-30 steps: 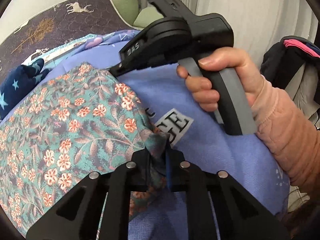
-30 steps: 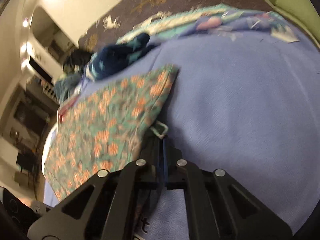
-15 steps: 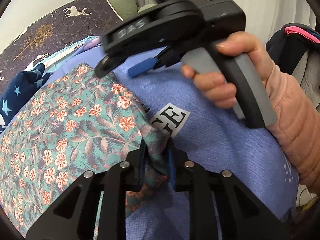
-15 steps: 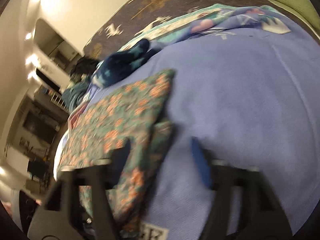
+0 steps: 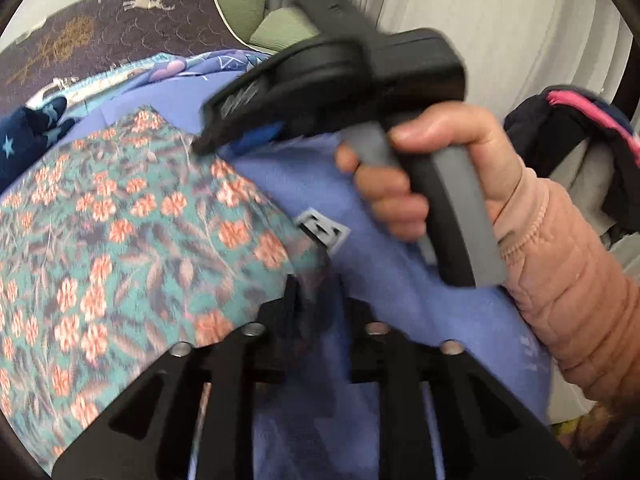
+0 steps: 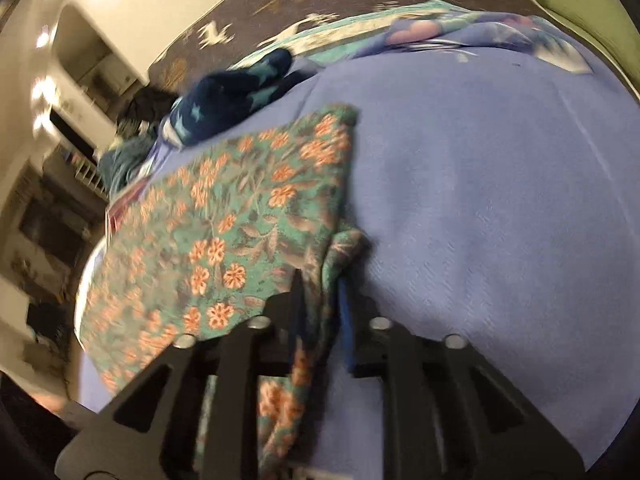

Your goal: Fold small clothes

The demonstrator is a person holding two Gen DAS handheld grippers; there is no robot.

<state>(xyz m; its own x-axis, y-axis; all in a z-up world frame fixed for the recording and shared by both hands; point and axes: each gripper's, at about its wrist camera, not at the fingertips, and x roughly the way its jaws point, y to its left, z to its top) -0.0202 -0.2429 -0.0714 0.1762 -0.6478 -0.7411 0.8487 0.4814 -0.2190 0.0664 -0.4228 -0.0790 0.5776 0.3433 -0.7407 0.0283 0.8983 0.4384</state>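
Note:
A teal garment with orange flowers [image 5: 120, 232] lies flat on a blue-purple blanket [image 5: 400, 300]. My left gripper [image 5: 316, 292] sits at its near right corner, jaws a little apart, and motion blur hides whether cloth is still pinched. My right gripper [image 6: 320, 300] is shut on a bunched edge of the same garment [image 6: 224, 220]. In the left wrist view the right gripper's body [image 5: 340, 80] and the hand holding it hover over the garment's right edge. A white label [image 5: 324, 232] shows on the blanket beside the garment.
A dark blue star-print cloth [image 6: 232, 96] lies past the garment's far end. A dark quilt with deer [image 5: 100, 24] and green cushions [image 5: 240, 0] lie behind. Dark clothes with a pink strip [image 5: 580, 128] hang at the right. White curtain behind.
My right gripper let go of the garment's edge, opened wide, then shut on a bunched fold nearer along the same edge. My left gripper's jaws have spread slightly.

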